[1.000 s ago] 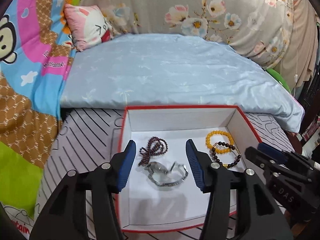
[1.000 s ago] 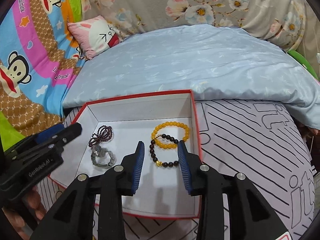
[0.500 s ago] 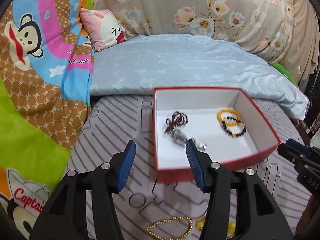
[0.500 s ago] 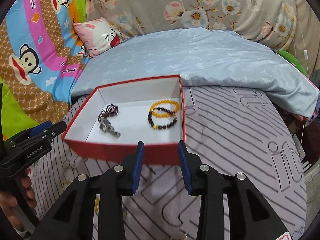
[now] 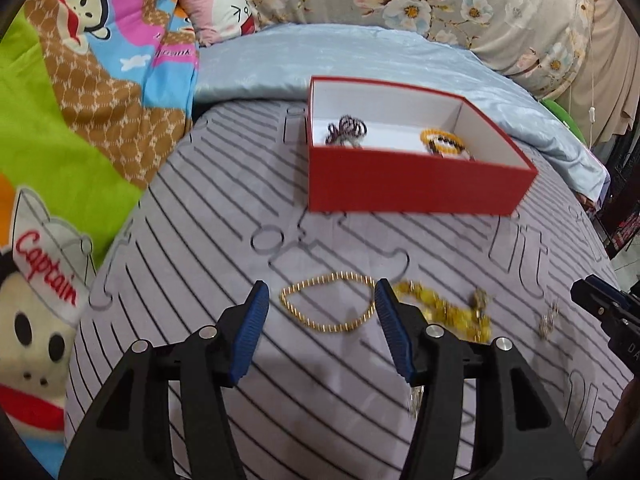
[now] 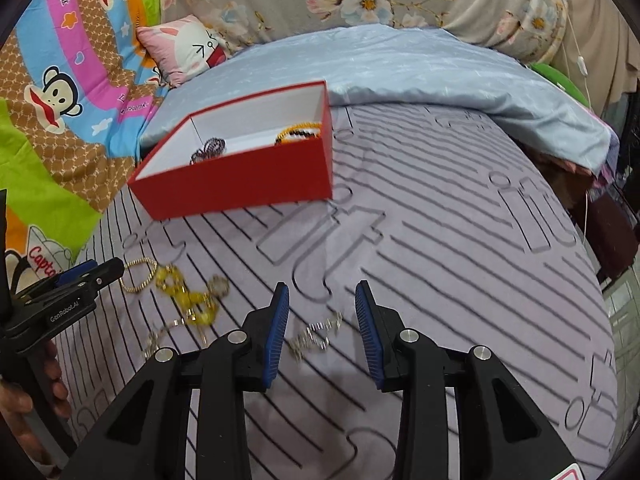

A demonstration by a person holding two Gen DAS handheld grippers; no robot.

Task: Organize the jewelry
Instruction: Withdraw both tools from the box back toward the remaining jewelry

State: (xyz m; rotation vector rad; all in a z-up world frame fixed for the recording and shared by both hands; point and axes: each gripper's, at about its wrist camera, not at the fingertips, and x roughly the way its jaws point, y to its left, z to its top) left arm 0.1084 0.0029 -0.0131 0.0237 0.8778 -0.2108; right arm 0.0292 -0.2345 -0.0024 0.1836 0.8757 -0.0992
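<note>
Several pieces boxed, several left loose on the bed

Our left gripper [image 5: 318, 306], jaws opening and empty, frames the gold bracelet [image 5: 328, 304]; our right gripper [image 6: 322, 312], jaws apart, frames the silver chain [image 6: 316, 336]. Yellow beads [image 5: 444, 312] lie between; the red box [image 5: 412, 188] sits beyond.

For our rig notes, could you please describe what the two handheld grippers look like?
Both match: the left gripper and right gripper have black angular plastic frames, silver round bolt heads at the pivots, and ribbed blue pads lining each finger. The left gripper's side carries white "GenRobot.AI" lettering.
</note>
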